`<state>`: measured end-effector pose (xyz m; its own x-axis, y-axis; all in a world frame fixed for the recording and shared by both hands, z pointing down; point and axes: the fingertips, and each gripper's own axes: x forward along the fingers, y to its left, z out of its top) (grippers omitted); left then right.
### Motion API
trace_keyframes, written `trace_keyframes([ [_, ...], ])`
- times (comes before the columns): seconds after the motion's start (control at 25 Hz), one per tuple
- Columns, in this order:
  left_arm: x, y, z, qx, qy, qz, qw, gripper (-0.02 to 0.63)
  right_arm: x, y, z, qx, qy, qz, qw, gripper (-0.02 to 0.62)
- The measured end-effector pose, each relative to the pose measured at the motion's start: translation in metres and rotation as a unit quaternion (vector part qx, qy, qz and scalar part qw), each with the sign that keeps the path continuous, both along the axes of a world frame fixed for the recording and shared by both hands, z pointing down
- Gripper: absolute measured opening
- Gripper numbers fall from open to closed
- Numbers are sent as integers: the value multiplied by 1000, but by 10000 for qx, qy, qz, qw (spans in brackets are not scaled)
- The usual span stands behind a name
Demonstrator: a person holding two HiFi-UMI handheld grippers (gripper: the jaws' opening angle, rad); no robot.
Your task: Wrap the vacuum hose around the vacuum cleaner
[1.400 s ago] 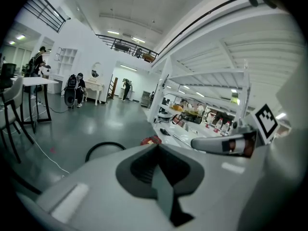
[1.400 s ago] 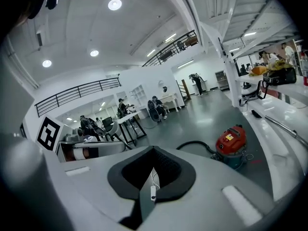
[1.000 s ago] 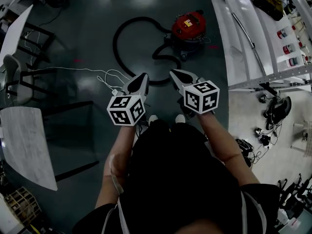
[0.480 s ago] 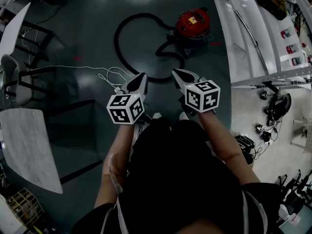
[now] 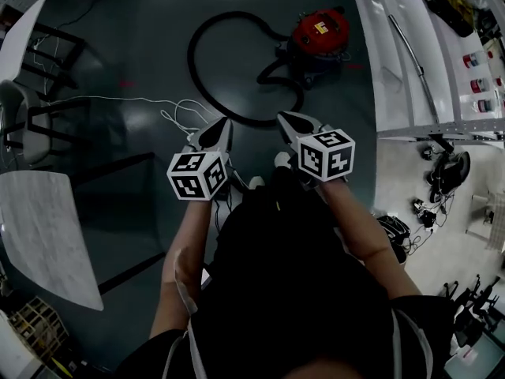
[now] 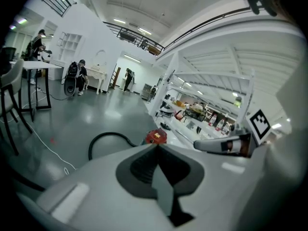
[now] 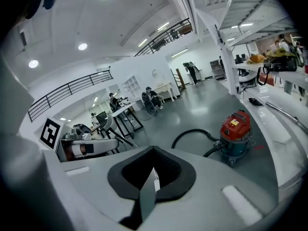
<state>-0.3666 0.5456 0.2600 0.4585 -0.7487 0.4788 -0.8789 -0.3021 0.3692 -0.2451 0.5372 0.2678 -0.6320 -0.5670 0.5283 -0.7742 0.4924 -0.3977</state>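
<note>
Both claws closed and empty, I hold the left gripper (image 5: 222,125) and right gripper (image 5: 282,118) side by side at mid-frame in the head view. They point across the dark floor (image 5: 142,22) at the red vacuum cleaner (image 5: 319,31), which stands in the upper right of the frame, well apart from either tip. Its black vacuum hose (image 5: 192,60) lies in a wide loop from the cleaner out to upper centre and back, with the near bend just above the gripper tips in the picture. None of it is wrapped round the body yet.

As I read it, the step in hand is the approach. To do it well I would open one claw before reaching the floor and take the hose at the near bend. I would then lift it clear and lay it round the drum turn by turn, with the other claw pinning each turn. I cannot tell which end is free, so I would check that first.

A thin white cable (image 5: 118,99) snakes in from the left edge and ends in coils just left of the near bend, close enough to snag. A white rack (image 5: 390,93) fills the right side, near the cleaner, and could cramp the wrap there. A table (image 5: 39,227) at lower left and a chair (image 5: 16,125) at the left edge stand well apart
</note>
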Motion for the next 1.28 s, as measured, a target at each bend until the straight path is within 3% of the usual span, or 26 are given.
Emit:
trace_keyframes([
  [0.32,-11,-39,0,-19,-152,-354,9993,8,-10,-49,4,46,-173,-306,9994,-5],
  [0.6,-1,-90,1,-63,-332,-551,9979,8,7,-103,13,-34,-236,-449,9987,-5],
  [1.0,13,-136,10,-182,-290,-684,9971,8,28,-152,28,-178,-189,-515,9983,-5],
  [1.28,5,-156,13,-236,-328,-670,9969,8,22,-173,32,-210,-202,-493,9984,-5],
])
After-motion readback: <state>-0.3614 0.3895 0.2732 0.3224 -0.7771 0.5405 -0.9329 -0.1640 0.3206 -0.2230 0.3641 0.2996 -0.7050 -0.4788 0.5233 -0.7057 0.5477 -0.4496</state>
